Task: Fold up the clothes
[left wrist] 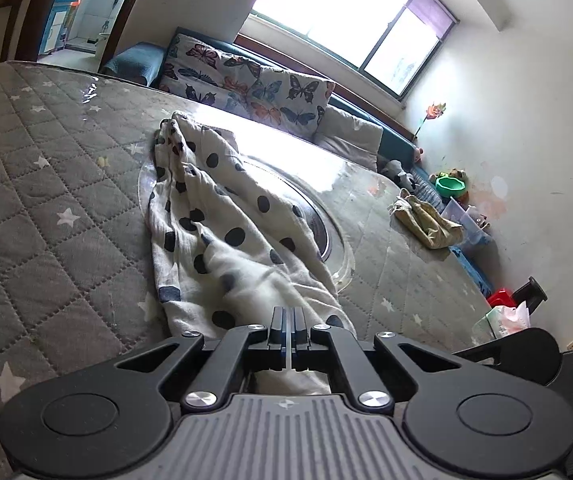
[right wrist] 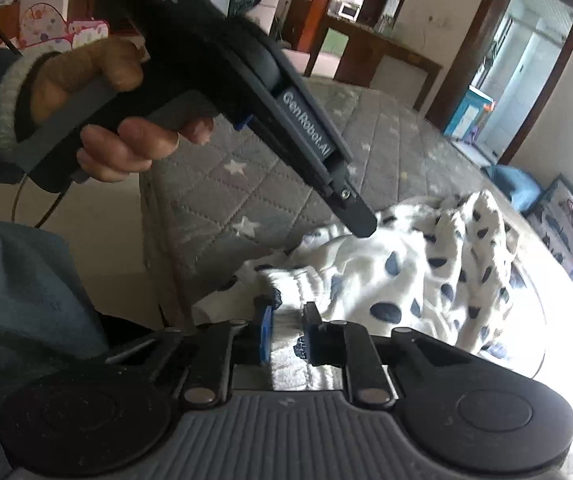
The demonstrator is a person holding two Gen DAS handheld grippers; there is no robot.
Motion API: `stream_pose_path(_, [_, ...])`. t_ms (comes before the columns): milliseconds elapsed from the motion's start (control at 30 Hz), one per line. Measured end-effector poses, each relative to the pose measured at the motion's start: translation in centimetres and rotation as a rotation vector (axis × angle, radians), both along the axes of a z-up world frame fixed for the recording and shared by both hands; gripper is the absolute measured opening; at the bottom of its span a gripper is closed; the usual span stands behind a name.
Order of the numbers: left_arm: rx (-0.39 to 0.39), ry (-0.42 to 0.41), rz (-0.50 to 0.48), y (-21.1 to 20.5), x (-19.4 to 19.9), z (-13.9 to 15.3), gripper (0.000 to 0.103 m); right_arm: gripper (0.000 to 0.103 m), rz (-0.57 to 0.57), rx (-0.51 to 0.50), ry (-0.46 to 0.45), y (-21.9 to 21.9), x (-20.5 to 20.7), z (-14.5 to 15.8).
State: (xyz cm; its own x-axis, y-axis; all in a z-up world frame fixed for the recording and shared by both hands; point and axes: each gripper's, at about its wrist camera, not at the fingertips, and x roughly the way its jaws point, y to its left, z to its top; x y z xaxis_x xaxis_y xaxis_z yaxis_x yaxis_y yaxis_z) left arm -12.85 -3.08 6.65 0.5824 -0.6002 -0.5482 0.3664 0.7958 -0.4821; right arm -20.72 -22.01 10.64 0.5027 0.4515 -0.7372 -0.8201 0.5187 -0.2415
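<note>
A white garment with dark blue polka dots [left wrist: 222, 236] lies crumpled on the grey quilted, star-printed table cover [left wrist: 46, 208], stretching away from me. My left gripper [left wrist: 288, 314] is shut on the garment's near edge. In the right wrist view the same garment [right wrist: 406, 272] lies bunched ahead. My right gripper [right wrist: 286, 320] has its blue-padded fingers closed on a fold of the garment. The left gripper [right wrist: 360, 222], held in a hand, reaches in from the upper left and touches the cloth.
A round glass turntable [left wrist: 338, 240] lies under the garment. A yellowish crumpled cloth [left wrist: 426, 220] sits at the far right. A butterfly-print bench cushion [left wrist: 246, 84], toys and boxes [left wrist: 466, 208] line the wall. A doorway [right wrist: 526, 72] opens beyond the table.
</note>
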Motion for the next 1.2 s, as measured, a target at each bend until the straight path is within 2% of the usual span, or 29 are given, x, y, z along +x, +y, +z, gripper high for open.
stream_pose_path(133, [0.014,-0.007,0.007,0.0,-0.1,0.2,0.002,0.011,-0.015,0.006,-0.008,-0.4,0.0,-0.1])
stream_pose_path(167, [0.014,0.002,0.001,0.1,-0.4,0.1,0.002,0.014,-0.013,0.007,-0.002,-0.4,0.0,-0.1])
stream_pose_path(333, [0.016,0.047,-0.026,0.6,-1.9,-0.1,0.004,0.016,-0.002,-0.001,-0.02,-0.6,-0.4,-0.1])
stream_pose_path(400, [0.017,0.065,-0.037,0.8,-2.5,-0.1,0.005,0.022,0.003,-0.005,-0.027,-0.7,-0.5,0.0])
stream_pose_path(467, [0.018,0.084,-0.048,1.0,-3.1,-0.2,0.013,0.03,0.008,-0.009,-0.034,-0.8,-0.6,0.1])
stream_pose_path(633, [0.01,0.15,-0.062,0.3,-3.5,-1.2,0.016,0.037,0.016,-0.011,-0.048,-0.2,-1.0,-1.2])
stream_pose_path(833, [-0.006,0.195,-0.048,0.0,-3.0,-2.1,0.015,0.038,0.017,-0.01,-0.056,-0.3,-1.2,-1.5])
stream_pose_path(1000, [-0.021,0.192,-0.035,0.1,-3.2,-1.8,0.005,0.039,0.005,-0.015,-0.076,0.1,-1.2,-2.2])
stream_pose_path(1067, [-0.047,0.201,-0.032,0.1,-3.0,-1.5,0.002,0.045,0.002,-0.019,-0.089,0.4,-1.3,-2.5])
stream_pose_path(1200, [-0.087,0.211,-0.034,0.0,-2.6,-0.9,0.002,0.045,-0.004,-0.027,-0.114,0.9,-1.6,-3.1])
